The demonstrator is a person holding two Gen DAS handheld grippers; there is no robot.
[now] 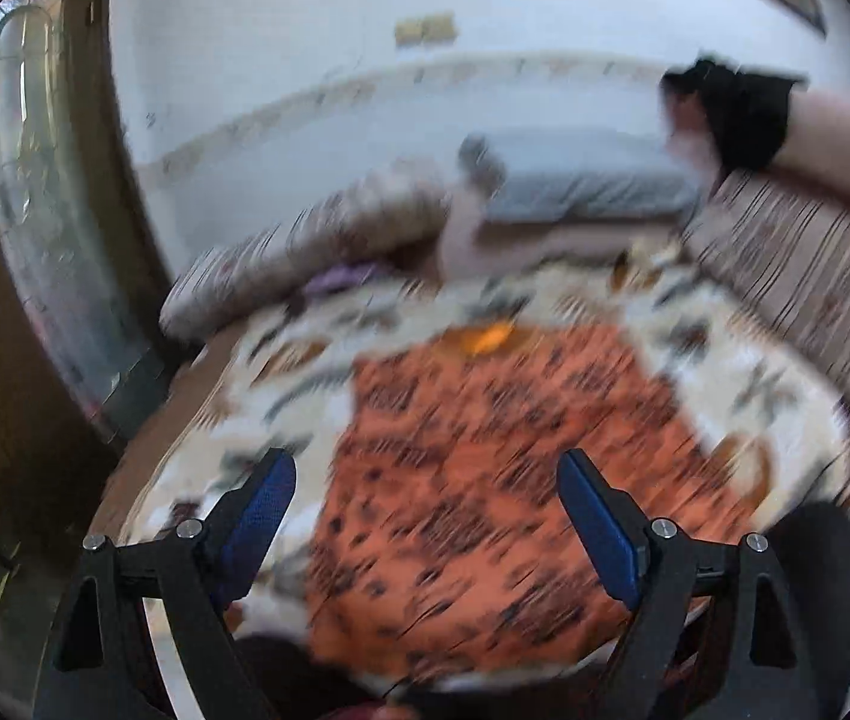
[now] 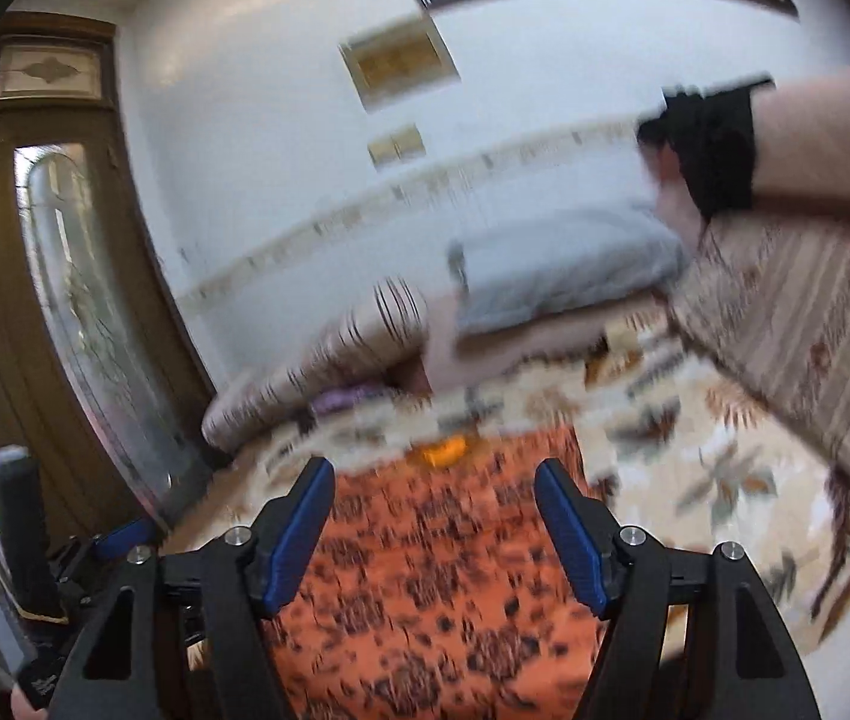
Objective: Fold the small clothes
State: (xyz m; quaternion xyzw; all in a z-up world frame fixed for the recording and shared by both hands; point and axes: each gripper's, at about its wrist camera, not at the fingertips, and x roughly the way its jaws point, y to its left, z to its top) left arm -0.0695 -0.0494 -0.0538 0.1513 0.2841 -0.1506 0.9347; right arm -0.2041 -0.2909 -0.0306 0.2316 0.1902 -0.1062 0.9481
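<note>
An orange garment with a dark speckled print (image 1: 484,480) lies spread flat on a cream floral sheet (image 1: 724,360). It also shows in the right wrist view (image 2: 436,588). Both views are motion-blurred. My left gripper (image 1: 427,474) is open and empty, its blue pads (image 1: 263,516) apart above the garment's near part. My right gripper (image 2: 433,480) is open and empty above the garment, with the left gripper's blue pad (image 2: 125,537) visible at its lower left.
A small orange-yellow object (image 1: 484,339) lies at the garment's far edge. Striped cushions (image 1: 802,300) line the right and back. A grey pillow (image 1: 580,180) lies at the back. A bare forearm with a black wrist band (image 1: 748,120) reaches in from the right. A wooden door (image 2: 35,300) stands at left.
</note>
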